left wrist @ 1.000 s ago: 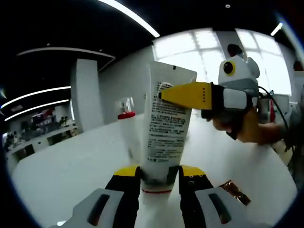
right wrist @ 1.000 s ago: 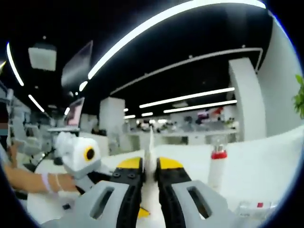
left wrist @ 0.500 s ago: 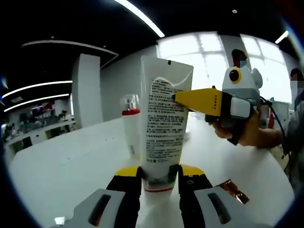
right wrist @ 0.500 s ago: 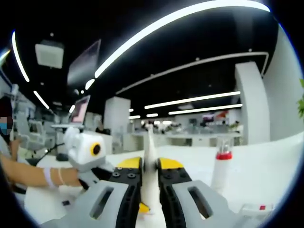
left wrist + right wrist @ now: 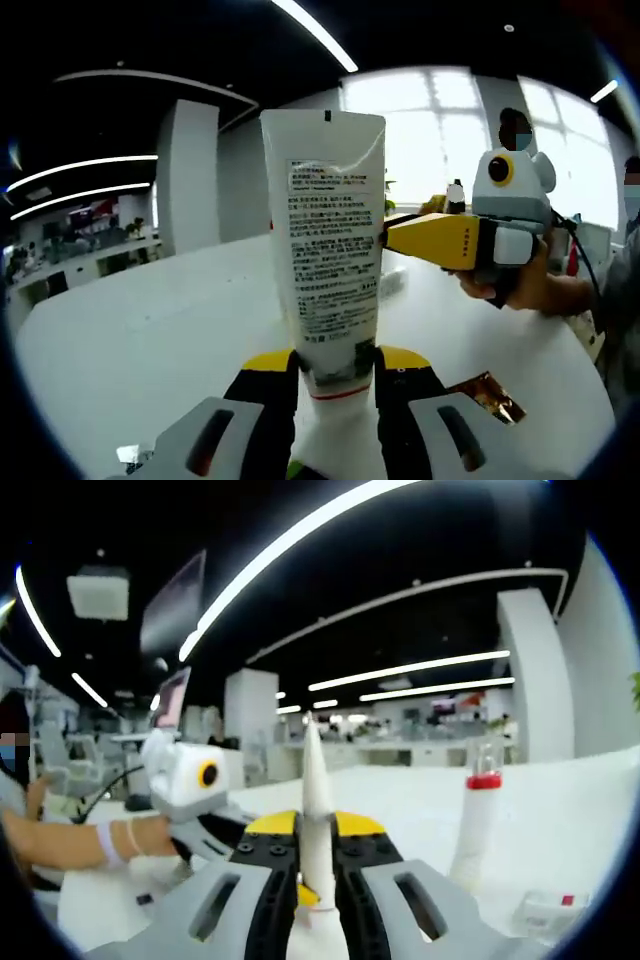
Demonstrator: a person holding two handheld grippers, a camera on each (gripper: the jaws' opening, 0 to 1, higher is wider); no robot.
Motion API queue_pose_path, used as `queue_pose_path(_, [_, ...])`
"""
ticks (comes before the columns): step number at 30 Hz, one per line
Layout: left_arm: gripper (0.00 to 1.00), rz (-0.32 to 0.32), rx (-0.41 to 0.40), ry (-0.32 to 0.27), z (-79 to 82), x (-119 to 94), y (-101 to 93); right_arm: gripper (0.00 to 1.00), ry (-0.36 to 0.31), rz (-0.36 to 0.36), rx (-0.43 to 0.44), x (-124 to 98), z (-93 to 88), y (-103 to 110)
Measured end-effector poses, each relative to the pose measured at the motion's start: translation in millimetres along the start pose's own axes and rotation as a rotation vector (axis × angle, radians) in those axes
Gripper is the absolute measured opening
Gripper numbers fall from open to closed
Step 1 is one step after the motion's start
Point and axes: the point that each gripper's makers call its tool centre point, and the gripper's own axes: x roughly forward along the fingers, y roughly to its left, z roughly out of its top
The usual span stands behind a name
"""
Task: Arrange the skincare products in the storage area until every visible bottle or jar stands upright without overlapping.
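Your left gripper [image 5: 334,372] and right gripper [image 5: 318,842] both clamp the upright tube [image 5: 327,250]; right gripper view adds a red-collared bottle [image 5: 474,822].

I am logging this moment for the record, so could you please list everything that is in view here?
White tube: one, white with black print, upright between the left gripper's jaws.
Clear bottle: one, clear with a red collar, standing on the table.
Foil sachet: one, coppery, lying on the table.
Small white pack: one, white with a red mark, lying on the table.
Table: one, white.
Left gripper: yellow-tipped, shut on the tube near its base.
Right gripper: yellow-tipped, shut on the tube higher up.
Hand: holding the right gripper.
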Motion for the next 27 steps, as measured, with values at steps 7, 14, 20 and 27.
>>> queue_pose_path(7, [0.3,0.002,0.015,0.008,-1.1,0,-1.9,0.09,0.015,0.002,0.005,0,-3.4,0])
queue_pose_path(14, [0.31,0.014,0.024,0.022,-2.1,-6,4.9,0.1,0.152,0.07,0.074,1,-25.3,5])
queue_pose_path(20, [0.3,0.016,0.014,0.047,-3.4,-15,10.9,0.12,0.263,0.116,0.094,2,-48.8,13])
queue_pose_path(27, [0.28,0.009,-0.007,0.043,1.9,-25,16.5,0.15,0.312,0.125,0.107,6,-63.1,13])
